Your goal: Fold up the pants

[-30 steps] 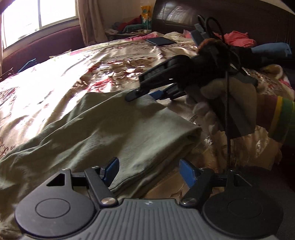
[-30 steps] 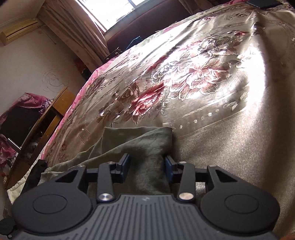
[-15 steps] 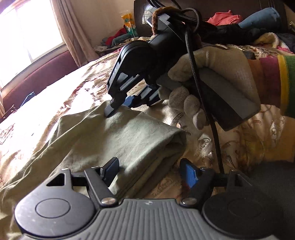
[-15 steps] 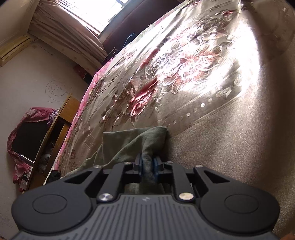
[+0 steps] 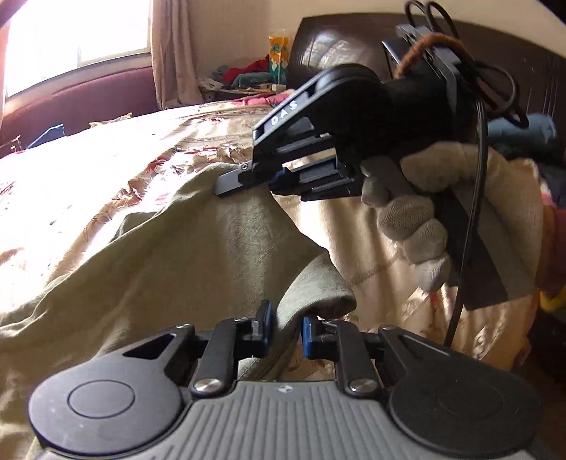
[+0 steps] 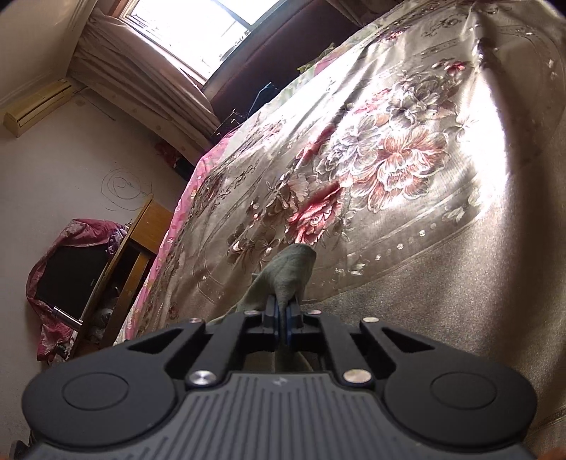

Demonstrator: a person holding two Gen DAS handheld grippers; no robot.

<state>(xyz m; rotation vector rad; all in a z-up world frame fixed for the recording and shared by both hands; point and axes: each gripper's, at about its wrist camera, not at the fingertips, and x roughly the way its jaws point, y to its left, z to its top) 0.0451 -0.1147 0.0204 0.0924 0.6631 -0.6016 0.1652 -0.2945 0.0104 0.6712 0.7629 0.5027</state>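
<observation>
1. Left hand-held gripper [image 5: 284,327] has just closed on the olive pants' [image 5: 169,254] folded edge; right hand-held gripper [image 6: 282,313] is clamped on a corner.
2. Pants lie on the bed [image 6: 406,177]; next, probably lift and carry toward twelve o'clock.

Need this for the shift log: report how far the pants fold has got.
Done: both grippers have just closed on the olive pants, left gripper on the near folded edge, right gripper on a far corner. In hand: lifting it off the bedspread. Left: carrying the end over and flattening.

Window [image 5: 74,32] glare; bedspread [image 6: 406,170] overexposed; fisheye-warped edges.
</observation>
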